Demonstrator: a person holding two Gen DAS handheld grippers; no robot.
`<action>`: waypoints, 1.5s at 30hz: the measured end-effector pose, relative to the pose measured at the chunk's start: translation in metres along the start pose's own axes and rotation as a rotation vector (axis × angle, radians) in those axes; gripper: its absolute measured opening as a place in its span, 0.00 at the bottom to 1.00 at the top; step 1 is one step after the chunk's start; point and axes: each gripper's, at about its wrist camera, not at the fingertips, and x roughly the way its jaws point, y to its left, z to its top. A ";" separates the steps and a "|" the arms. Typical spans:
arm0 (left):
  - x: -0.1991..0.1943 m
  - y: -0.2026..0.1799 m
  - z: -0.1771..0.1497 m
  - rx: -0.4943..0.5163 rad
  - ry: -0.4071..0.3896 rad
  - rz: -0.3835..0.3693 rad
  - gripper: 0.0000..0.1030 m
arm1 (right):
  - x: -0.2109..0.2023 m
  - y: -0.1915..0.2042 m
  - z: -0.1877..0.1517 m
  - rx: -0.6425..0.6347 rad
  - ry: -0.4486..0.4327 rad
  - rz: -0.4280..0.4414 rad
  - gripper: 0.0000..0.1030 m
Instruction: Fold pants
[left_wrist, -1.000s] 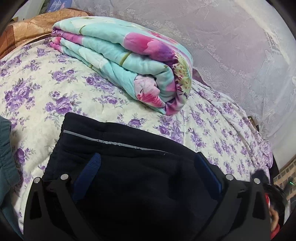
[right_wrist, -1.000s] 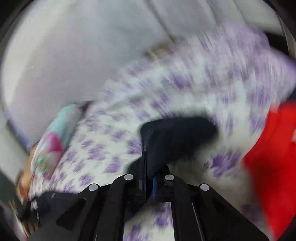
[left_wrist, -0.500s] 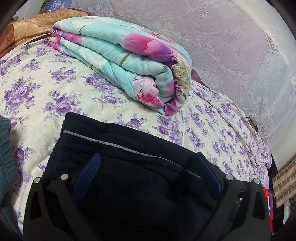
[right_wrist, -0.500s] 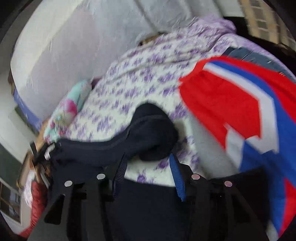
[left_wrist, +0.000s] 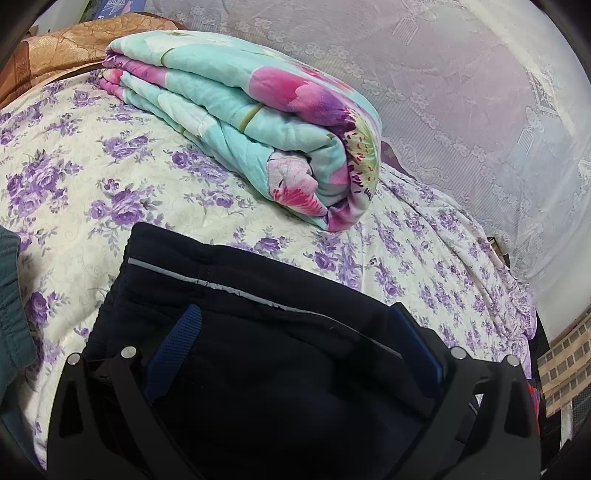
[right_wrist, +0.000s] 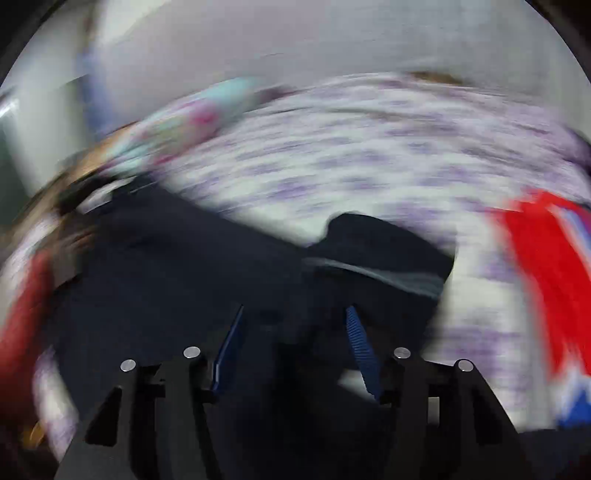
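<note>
The dark pants (left_wrist: 280, 354) lie on the flowered bedsheet (left_wrist: 92, 192), their silver-striped edge running crosswise just ahead of the left claw (left_wrist: 295, 328), whose fingers are spread wide. The right claw (right_wrist: 293, 325), also spread, holds nothing above blurred pants.

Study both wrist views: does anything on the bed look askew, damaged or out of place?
Little stands out. The dark pants lie flat on the floral bedsheet, though one end bunches up unevenly in the blurred right view. The folded quilt looks neat.
</note>
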 end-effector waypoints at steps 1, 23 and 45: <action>0.000 0.000 0.000 -0.003 0.000 -0.003 0.95 | -0.005 0.010 -0.002 -0.016 0.000 0.054 0.53; 0.001 -0.001 -0.001 0.010 0.000 0.015 0.95 | -0.018 -0.174 -0.027 0.587 -0.197 0.199 0.60; -0.004 0.009 0.004 -0.049 -0.034 -0.059 0.95 | -0.177 -0.141 0.065 0.213 -0.403 -0.467 0.10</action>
